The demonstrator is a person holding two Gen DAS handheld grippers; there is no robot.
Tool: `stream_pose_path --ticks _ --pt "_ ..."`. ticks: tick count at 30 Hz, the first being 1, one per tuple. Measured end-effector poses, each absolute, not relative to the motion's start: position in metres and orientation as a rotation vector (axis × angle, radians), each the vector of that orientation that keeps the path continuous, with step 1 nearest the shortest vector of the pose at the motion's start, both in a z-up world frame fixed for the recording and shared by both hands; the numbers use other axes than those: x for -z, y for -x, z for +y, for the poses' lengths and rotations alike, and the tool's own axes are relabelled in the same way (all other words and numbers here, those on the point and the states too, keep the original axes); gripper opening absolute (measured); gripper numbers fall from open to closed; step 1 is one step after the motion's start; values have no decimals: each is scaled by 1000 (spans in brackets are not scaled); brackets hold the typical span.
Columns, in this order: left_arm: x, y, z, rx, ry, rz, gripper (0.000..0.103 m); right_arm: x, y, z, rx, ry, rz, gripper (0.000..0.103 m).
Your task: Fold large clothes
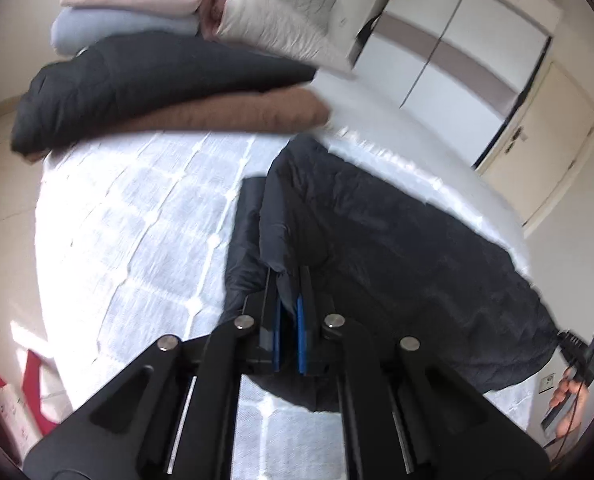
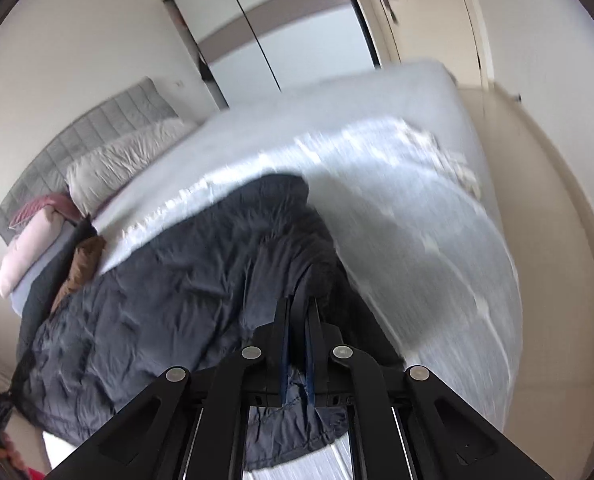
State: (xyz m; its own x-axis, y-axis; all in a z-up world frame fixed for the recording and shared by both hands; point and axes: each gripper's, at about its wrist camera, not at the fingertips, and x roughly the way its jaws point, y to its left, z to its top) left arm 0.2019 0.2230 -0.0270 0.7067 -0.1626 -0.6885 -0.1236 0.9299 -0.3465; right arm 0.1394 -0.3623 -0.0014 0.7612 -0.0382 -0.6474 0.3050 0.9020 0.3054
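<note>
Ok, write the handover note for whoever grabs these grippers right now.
Left gripper: shut on the near edge of the dark quilted jacket.
Right gripper: shut on the same jacket's edge further along.
Jacket lies spread and rumpled on the bed, not yet folded.
Done: a stack of folded clothes sits at the bed's far end.
Left: probably carry the gripped edge across to make the first fold, then finish and stack.
</note>
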Motion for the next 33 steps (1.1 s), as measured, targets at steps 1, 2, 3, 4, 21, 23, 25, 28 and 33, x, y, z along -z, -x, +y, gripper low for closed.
stream_pose_path --ticks 1,2,3,4,21,23,25,28,33 --pt "35 -202 222 2 379 833 7 6 -145 -362 205 -401 689 5" --pt "47 -205 223 -22 372 895 7 11 -151 -362 214 -395 702 5" --pt "56 -208 222 -37 369 947 8 21 -160 -360 230 -380 729 5" --pt "66 -211 221 -47 365 989 8 34 -168 -356 244 -351 766 5" --pt "-1 -188 106 79 100 673 82 -19 -121 -243 90 -145 664 70" --pt "10 -195 73 175 60 719 82 -9 -123 -207 0 -72 697 71" --pt "20 -196 56 193 30 746 82 4 -127 -186 -41 -20 738 71" --pt "31 -197 55 167 17 793 82 21 -131 -182 -12 23 782 71" --pt "37 -196 114 54 89 837 84 26 -126 -244 102 -96 795 71"
